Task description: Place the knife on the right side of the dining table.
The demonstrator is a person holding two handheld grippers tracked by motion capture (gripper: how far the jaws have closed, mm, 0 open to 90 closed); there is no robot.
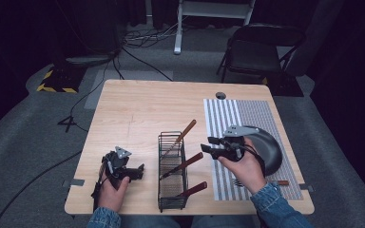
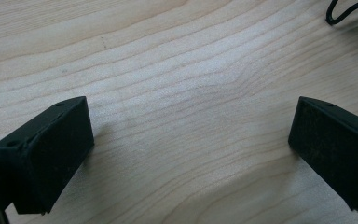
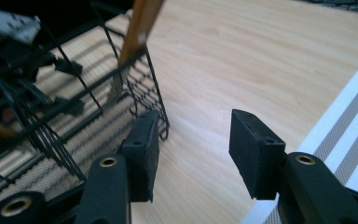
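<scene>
No lettering to read on the wire rack (image 1: 172, 171), standing mid-desk (image 1: 138, 104) with three wooden-handled utensils (image 1: 186, 131) leaning in its compartments. Right gripper (image 1: 208, 144) hovers just right of it, fingers (image 3: 142, 154) parted and empty. Left gripper (image 1: 135, 172) rests low at the left, fingers (image 2: 46, 154) spread wide over bare wood.

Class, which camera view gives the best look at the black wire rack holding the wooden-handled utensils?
The high view: the whole wire rack stands there, three wooden handles leaning out. The right gripper view shows one corner of it, close, with one handle. The left gripper view shows bare table instead.
</scene>
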